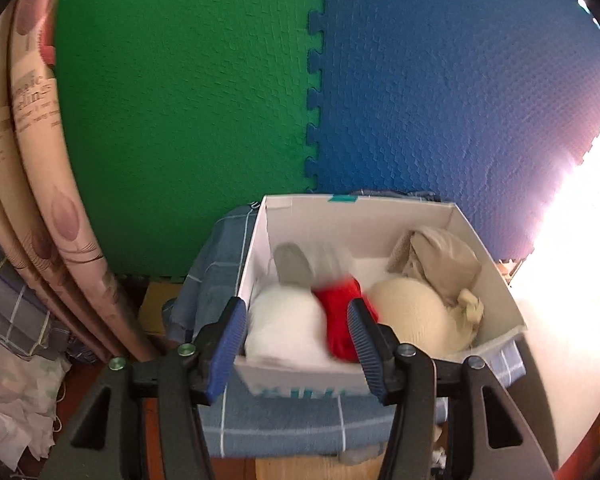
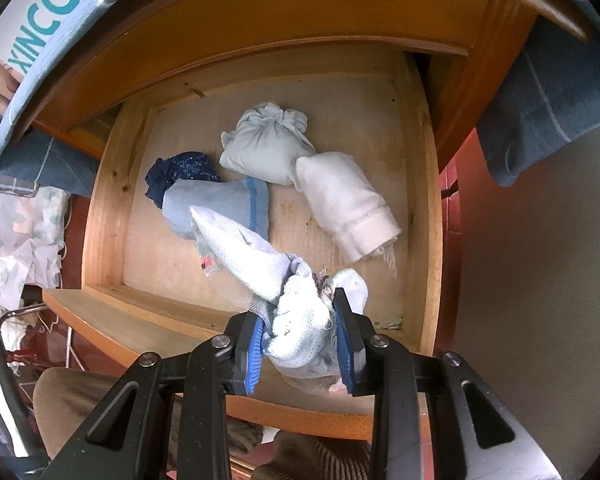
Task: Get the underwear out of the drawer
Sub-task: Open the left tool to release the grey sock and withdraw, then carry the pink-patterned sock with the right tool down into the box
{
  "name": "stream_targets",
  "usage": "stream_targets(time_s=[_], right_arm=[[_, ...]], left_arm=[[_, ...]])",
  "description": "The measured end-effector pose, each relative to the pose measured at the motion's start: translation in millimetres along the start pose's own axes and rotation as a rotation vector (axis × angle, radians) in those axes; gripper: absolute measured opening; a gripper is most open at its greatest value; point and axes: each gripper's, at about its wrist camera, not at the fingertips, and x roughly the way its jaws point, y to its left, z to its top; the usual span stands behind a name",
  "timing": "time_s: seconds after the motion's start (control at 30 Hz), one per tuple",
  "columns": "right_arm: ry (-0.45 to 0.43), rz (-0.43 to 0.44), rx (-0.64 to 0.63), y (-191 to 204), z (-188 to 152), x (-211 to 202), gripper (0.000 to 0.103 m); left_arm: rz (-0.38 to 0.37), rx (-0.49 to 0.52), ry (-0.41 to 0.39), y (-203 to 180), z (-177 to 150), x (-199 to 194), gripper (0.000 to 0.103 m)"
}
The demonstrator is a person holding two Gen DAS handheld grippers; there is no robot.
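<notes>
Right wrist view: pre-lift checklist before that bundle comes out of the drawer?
1. Right gripper shut on the pale blue knitted cloth bundle: ok.
2. Bundle's long end clear of the light blue folded garment with blue band: not ok, it overlaps it.
3. White ribbed rolled garment apart from the bundle: ok.
4. Left gripper jaws open, nothing clamped: ok.
5. Space left in the white cardboard box: cannot tell, it already holds several pieces.

— What's blurred in the box [image 1: 496, 280]?
— The red cloth [image 1: 342, 320] and grey sock [image 1: 292, 266]. Glare whitens the right edge.
— And the drawer [image 2: 418, 200]?
— Its back hides beneath the cabinet top [image 2: 260, 24].
</notes>
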Motion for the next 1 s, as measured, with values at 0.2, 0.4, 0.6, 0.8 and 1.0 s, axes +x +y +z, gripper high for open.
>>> stream_targets(time_s=[0.2, 0.4, 0.6, 0.8, 1.0], right_arm=[[-0.020, -0.021, -0.017, 2, -1, -4, 0.029], [-0.062, -0.008, -0.016, 0, -2, -13, 0.029], [-0.103, 0.005, -0.035, 5, -3, -31, 0.029], [-0.145, 0.045, -0.029, 5, -4, -66, 0.029], [-0.236, 0.062, -0.066, 12, 4, -129, 0.029]], left_arm=[[0.007, -0.053, 0.030, 10, -59, -14, 0.056], [0.072, -0.095, 0.090, 13, -129, -5, 0.056], [0.099, -0.168, 0.201, 8, -195, 18, 0.056], [0.123, -0.231, 0.237, 3, -234, 32, 0.056], [0.139, -0.240, 0.278, 0, -260, 47, 0.056]])
